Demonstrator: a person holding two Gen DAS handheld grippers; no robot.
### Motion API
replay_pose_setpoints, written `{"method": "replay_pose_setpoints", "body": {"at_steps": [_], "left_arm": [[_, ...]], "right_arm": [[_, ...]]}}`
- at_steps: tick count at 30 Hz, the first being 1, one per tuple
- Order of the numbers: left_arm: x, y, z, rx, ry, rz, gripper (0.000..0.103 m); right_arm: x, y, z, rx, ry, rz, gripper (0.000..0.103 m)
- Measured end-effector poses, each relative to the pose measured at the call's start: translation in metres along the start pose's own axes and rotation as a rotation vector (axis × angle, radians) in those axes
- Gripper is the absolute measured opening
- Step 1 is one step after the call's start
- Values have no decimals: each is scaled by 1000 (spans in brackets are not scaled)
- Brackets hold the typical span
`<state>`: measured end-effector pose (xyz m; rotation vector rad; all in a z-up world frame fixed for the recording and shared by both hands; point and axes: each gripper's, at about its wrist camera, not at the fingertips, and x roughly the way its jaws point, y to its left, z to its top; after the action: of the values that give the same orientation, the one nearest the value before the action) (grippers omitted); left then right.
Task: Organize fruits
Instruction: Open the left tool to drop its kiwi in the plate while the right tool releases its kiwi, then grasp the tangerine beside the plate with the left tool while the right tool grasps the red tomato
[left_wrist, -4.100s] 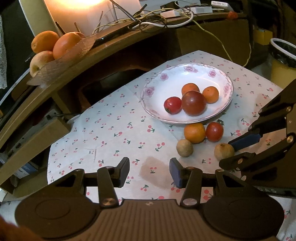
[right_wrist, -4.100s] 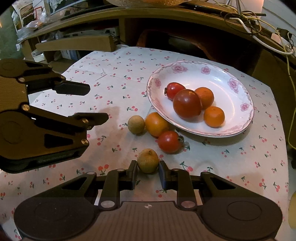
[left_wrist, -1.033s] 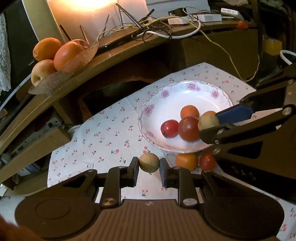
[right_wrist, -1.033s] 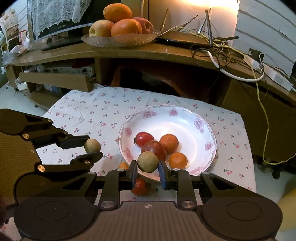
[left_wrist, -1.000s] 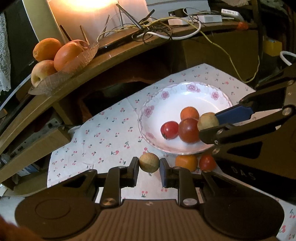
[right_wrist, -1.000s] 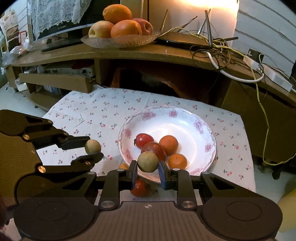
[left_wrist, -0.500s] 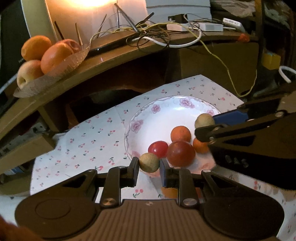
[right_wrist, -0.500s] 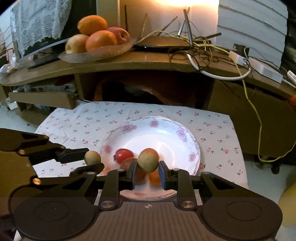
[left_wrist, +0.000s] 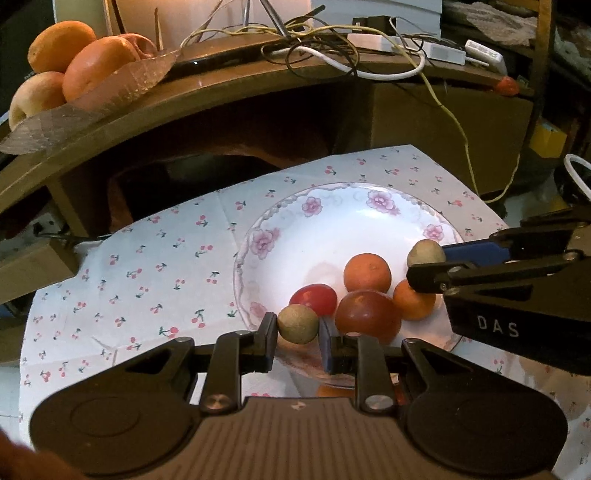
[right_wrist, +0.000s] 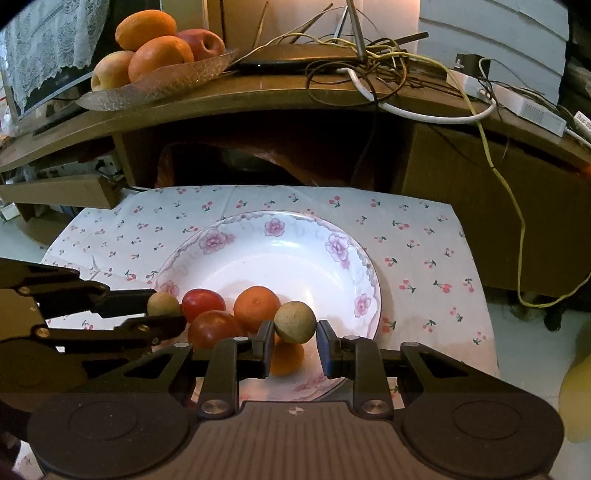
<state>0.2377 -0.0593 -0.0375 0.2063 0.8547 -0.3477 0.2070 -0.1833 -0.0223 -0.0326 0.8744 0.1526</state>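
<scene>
A white flowered plate (left_wrist: 332, 236) (right_wrist: 280, 254) sits on the cherry-print cloth and holds two tomatoes (left_wrist: 367, 315) (left_wrist: 314, 297) and two oranges (left_wrist: 367, 273) (left_wrist: 413, 301). My left gripper (left_wrist: 297, 326) is shut on a small tan round fruit (left_wrist: 297, 324) above the plate's near rim. My right gripper (right_wrist: 294, 325) is shut on another small tan fruit (right_wrist: 294, 320), held above the plate's fruit; it also shows in the left wrist view (left_wrist: 424, 253). The left gripper's fruit shows in the right wrist view (right_wrist: 162, 303).
A wooden shelf (right_wrist: 258, 96) stands behind the cloth with a glass dish of large fruit (right_wrist: 155, 48) and tangled cables (right_wrist: 369, 55). An orange (left_wrist: 332, 389) lies on the cloth by the plate's near rim, mostly hidden. A yellow cable (right_wrist: 517, 221) hangs at right.
Both grippers have lifted their tan fruits off the cloth and carried them forward. They now hang over the plate instead of in front of it.
</scene>
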Motion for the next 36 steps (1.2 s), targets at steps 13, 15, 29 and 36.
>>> {"method": "replay_pose_setpoints", "body": {"at_steps": [13,15,29,36], "left_arm": [[1,2,3,-23,-6,-26,35],[0,3,5,-33,-12,-23,35],[-20,8,5,-34,-47,-26,37],[-32,8,-5,-5,-46,-36,38]], "right_arm": [[1,-4,1,5,-15,19,42],[0,-7,2,12,-22,17,44],[-16,-22,4,62,-69,18,47],[-27,-21,-3,42,-67,39,47]]}}
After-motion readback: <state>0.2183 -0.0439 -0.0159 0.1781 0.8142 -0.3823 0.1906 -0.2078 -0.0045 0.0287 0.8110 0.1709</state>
